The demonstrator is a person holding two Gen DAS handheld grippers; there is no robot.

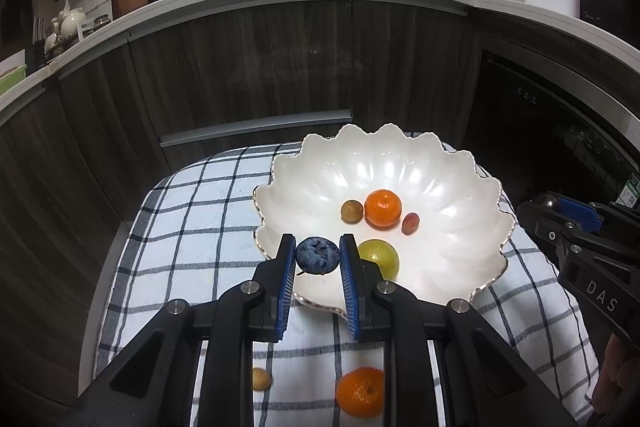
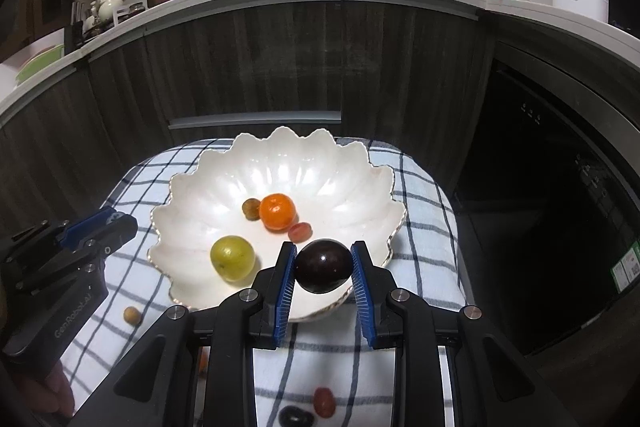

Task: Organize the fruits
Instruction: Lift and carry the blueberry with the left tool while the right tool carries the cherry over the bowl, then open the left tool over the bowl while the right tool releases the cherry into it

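A white scalloped bowl (image 1: 440, 163) stands on a checked cloth; it also shows in the right wrist view (image 2: 328, 171). In it lie an orange tangerine (image 1: 383, 208), a brown longan (image 1: 351, 212), a red grape (image 1: 410, 223) and a green fruit (image 1: 380, 257). My left gripper (image 1: 318, 255) is shut on a blueberry (image 1: 317, 255) above the bowl's near left rim. My right gripper (image 2: 324, 261) is shut on a dark plum (image 2: 323, 266) above the bowl's near right rim.
On the checked cloth (image 1: 192, 227) near me lie a second tangerine (image 1: 359, 391) and a small longan (image 1: 261, 379). In the right wrist view a red grape (image 2: 323, 402) and a dark fruit (image 2: 296, 417) lie on the cloth. Dark cabinets (image 1: 240, 67) stand behind.
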